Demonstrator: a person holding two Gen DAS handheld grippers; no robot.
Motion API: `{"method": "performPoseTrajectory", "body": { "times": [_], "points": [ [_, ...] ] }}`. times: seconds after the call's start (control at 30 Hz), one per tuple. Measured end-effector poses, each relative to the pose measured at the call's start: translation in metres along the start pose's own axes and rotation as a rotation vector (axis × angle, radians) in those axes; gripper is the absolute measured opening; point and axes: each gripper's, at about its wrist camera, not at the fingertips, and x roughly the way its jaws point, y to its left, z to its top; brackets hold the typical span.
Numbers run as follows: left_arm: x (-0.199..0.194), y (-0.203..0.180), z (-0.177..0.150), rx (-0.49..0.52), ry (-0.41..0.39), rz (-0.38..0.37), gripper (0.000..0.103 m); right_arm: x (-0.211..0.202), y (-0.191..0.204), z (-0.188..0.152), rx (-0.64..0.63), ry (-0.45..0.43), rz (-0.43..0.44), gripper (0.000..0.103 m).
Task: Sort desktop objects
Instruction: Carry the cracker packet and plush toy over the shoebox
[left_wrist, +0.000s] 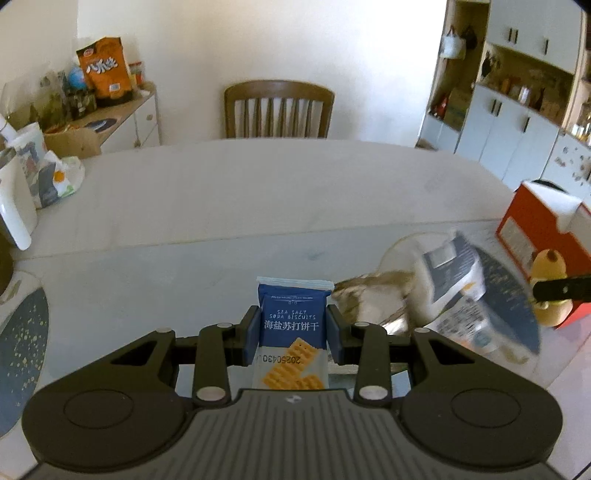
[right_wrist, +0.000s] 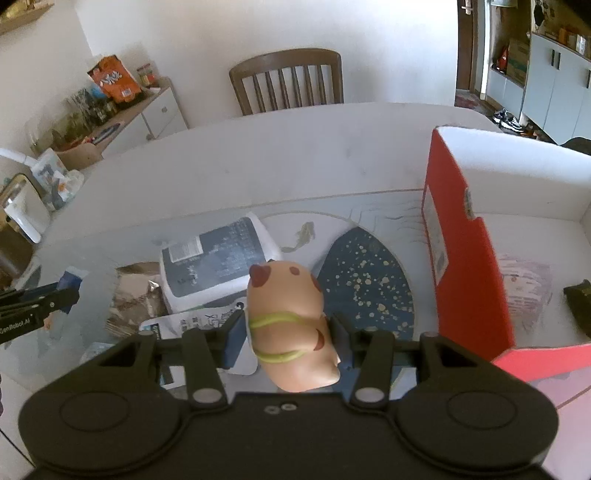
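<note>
Left gripper (left_wrist: 293, 334): jaws pinching a blue sea salt soda biscuit packet (left_wrist: 291, 332), held clear above the table (left_wrist: 258, 192). Right gripper (right_wrist: 286, 338): jaws clamped on a tan capybara toy (right_wrist: 291, 325) (green strap across its body), above a speckled blue placemat (right_wrist: 369, 280). An open red box (right_wrist: 465, 266) stands at the table's right edge.

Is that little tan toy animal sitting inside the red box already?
No, the tan toy animal is clamped between the right gripper fingers, outside the red box.
</note>
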Motion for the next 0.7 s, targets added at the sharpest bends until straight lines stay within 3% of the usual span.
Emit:
{"method": "performPoseTrajectory", "body": {
  "times": [0.7],
  "points": [
    [-0.032, -0.064, 0.028, 0.067, -0.001, -0.168, 0.035, -0.059, -0.032, 0.005, 0.052, -0.053, 0.063, 0.049]
  ]
}}
